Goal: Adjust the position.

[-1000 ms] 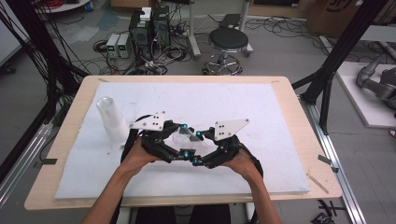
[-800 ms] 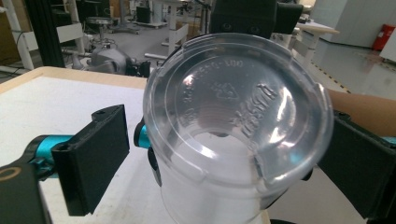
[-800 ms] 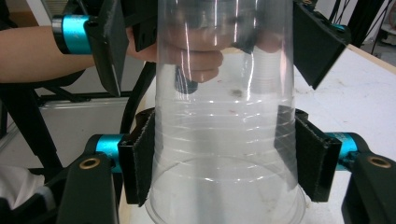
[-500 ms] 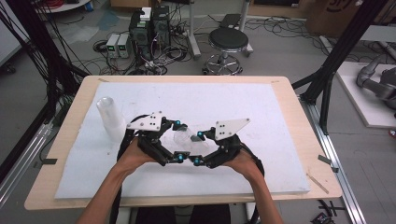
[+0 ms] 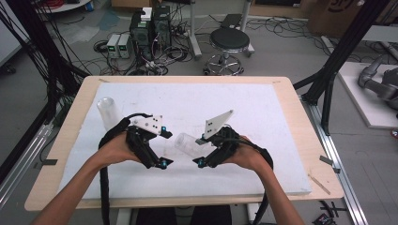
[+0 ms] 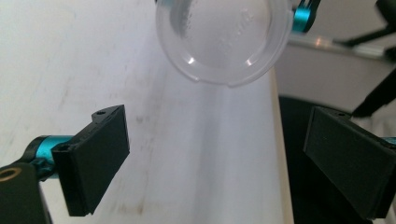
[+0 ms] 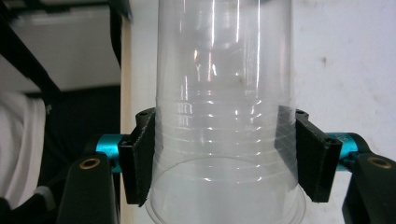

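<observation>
A big wooden surface (image 5: 300, 117) stood in a busy room, and a white sheet (image 5: 187, 101) covered most of its top. The right hand-held gripper (image 5: 201, 157) squeezed a clear plastic cup (image 5: 187, 144) between its two black pads and held it lying sideways, just above the sheet near the middle. In the right gripper view the pads pressed on both sides of the cup near its wide rim. The left hand-held gripper (image 5: 164, 149) sat just beside the cup's far end, with its jaws wide and nothing between them; they had just been opening. In the left gripper view the cup's round bottom (image 6: 219, 37) hung past those open jaws. A second clear cup (image 5: 107, 111) stood upright near the left edge of the sheet. Behind the surface, on the grey floor, there were a black round stool (image 5: 229, 43), some computer boxes (image 5: 150, 28) and many tangled cables (image 5: 42, 65)
</observation>
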Action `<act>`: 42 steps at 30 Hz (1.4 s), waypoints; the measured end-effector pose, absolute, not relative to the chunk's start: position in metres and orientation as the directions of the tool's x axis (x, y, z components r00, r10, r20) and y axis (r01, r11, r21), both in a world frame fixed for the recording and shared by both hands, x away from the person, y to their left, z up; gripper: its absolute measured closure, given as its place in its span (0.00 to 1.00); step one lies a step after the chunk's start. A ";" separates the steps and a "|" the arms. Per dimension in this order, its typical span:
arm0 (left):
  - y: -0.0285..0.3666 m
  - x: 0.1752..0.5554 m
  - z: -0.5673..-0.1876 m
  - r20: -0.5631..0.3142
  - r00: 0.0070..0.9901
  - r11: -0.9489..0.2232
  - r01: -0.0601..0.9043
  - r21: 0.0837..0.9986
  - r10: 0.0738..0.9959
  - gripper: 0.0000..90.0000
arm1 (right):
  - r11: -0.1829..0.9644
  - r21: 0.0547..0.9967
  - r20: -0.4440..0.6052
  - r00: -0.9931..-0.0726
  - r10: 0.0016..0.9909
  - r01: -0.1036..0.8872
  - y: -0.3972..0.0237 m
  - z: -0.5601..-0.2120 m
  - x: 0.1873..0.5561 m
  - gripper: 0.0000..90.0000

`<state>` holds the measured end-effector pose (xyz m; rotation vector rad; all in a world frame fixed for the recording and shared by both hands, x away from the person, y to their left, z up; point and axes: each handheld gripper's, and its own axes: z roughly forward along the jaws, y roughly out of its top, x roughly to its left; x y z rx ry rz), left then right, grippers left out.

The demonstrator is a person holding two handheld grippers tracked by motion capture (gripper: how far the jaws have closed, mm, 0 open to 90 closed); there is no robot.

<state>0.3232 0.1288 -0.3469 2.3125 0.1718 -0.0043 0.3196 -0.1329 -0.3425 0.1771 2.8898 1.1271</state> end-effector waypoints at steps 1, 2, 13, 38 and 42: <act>0.129 0.324 -0.347 -0.060 0.990 -0.691 0.131 0.711 0.126 0.08 | 0.753 0.651 0.009 -0.993 0.121 0.098 -0.130 -0.342 0.319 0.36; 0.130 0.326 -0.346 -0.056 0.991 -0.713 0.128 0.690 0.124 0.08 | 0.773 0.627 0.006 -0.993 0.120 0.097 -0.128 -0.341 0.319 0.36; 0.133 0.329 -0.344 -0.071 0.988 -0.781 0.151 0.606 0.136 0.08 | 0.888 0.451 -0.013 -0.994 0.106 0.089 -0.112 -0.332 0.318 0.36; 0.095 0.328 -0.338 -0.027 0.998 -0.800 0.063 0.597 0.059 0.13 | 0.914 0.399 -0.005 -0.996 0.087 0.078 -0.103 -0.331 0.320 0.36; 0.092 0.327 -0.337 -0.027 0.998 -0.800 0.056 0.598 0.050 0.16 | 0.915 0.395 -0.004 -0.996 0.085 0.077 -0.103 -0.332 0.320 0.36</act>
